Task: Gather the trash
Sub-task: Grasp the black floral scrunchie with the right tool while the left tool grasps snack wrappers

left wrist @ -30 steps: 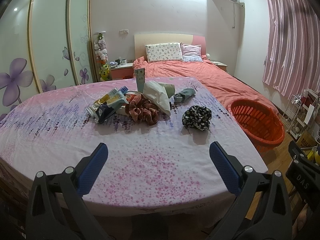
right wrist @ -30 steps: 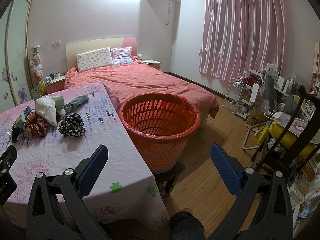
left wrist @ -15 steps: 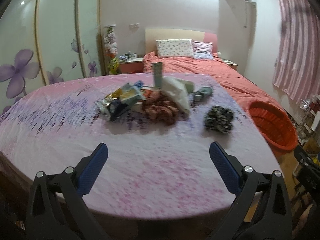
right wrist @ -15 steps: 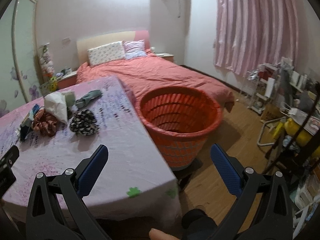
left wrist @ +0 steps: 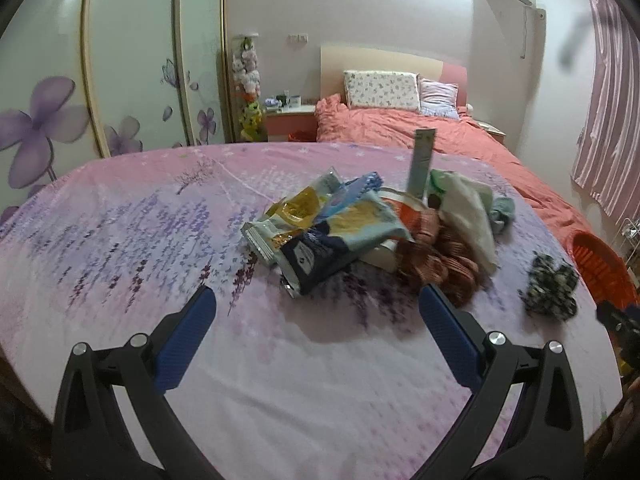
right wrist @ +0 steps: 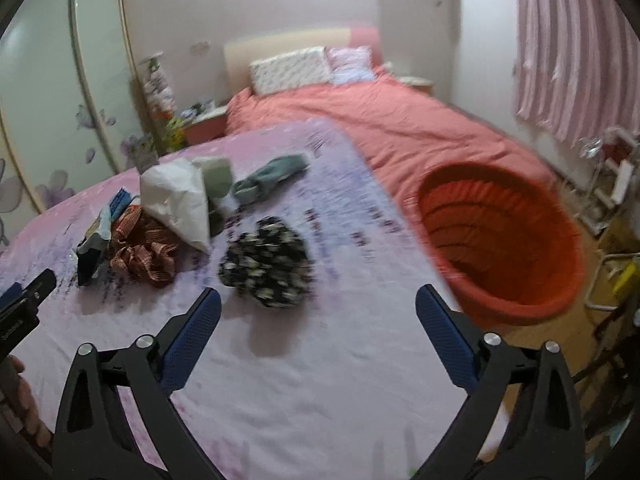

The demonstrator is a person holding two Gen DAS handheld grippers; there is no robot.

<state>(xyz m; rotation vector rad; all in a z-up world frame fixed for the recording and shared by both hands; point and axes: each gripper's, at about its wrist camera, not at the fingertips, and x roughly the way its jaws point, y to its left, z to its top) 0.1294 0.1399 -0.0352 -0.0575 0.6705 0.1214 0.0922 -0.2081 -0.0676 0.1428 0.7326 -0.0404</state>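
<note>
Left wrist view: my left hand-held gripper gapes empty before the snack wrappers — light, crinkly, slippery — I'd pinch a flat edge.

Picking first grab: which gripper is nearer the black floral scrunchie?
Right. The right gripper is open just short of the black floral scrunchie; the left gripper faces the snack wrappers, with the scrunchie off to its right.

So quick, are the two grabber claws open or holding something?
Left gripper: open, holding nothing.
Right gripper: open, holding nothing.
</note>
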